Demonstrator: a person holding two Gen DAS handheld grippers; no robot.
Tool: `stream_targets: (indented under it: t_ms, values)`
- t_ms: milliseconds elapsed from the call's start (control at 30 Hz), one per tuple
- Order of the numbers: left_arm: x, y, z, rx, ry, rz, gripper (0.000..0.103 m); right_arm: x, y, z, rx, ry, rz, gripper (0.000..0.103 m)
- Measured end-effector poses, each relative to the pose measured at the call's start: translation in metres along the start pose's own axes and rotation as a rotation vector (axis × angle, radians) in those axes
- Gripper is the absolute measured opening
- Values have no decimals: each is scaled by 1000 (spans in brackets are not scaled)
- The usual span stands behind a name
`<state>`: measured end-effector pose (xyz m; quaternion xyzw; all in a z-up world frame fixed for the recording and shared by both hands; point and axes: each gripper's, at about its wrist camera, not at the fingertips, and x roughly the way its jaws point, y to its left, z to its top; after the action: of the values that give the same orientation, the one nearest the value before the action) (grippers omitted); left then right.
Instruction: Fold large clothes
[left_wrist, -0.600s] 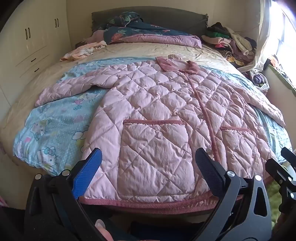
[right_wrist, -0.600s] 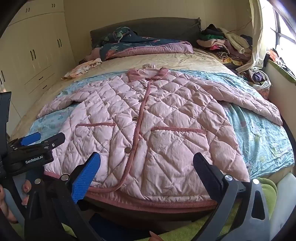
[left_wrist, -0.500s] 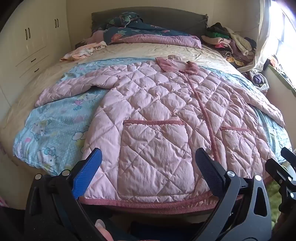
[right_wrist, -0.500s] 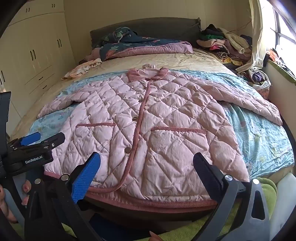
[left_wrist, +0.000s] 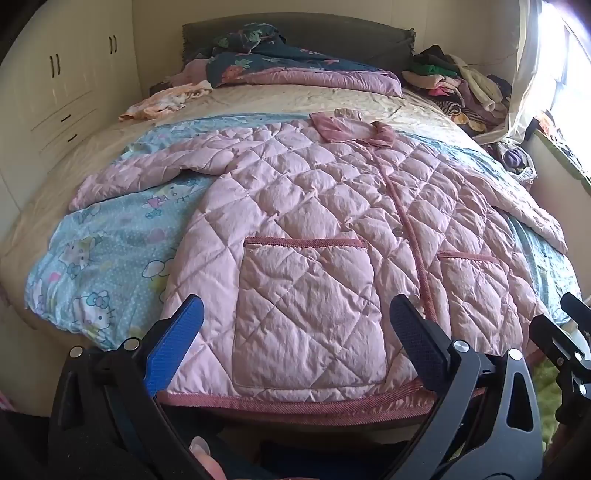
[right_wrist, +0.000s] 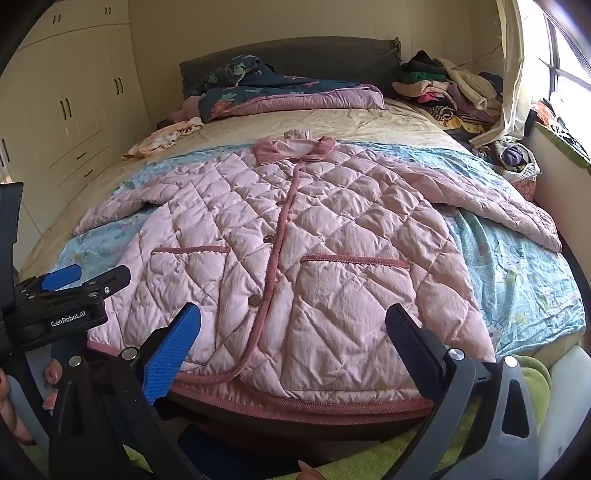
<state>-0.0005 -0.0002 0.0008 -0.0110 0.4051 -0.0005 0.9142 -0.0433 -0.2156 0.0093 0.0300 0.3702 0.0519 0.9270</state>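
One pink quilted jacket lies spread face up on the bed, buttoned, its collar toward the headboard and its hem at the foot edge, both sleeves stretched out to the sides. It rests on a light blue cartoon-print sheet that covers the near half of the mattress. Two patch pockets show on the front, and three buttons are visible along the placket in the right wrist view. Farther up the bed sit a dark floral quilt bundled against the headboard, a small peach garment near the left edge, and a heap of mixed clothes by the window side. Cream wardrobe doors line the left wall; a curtain hangs at the right.

The left gripper hovers just short of the hem, its jaws spread wide and holding nothing. The right gripper sits likewise before the hem, jaws apart and empty. Nothing lies between either gripper and the jacket.
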Motion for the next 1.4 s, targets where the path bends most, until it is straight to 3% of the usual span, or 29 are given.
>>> stream_targets:
  t_ms: [1400]
  values:
    - [-1,-4,-1,1,6,1,94,2,2,0,2,4,4,99]
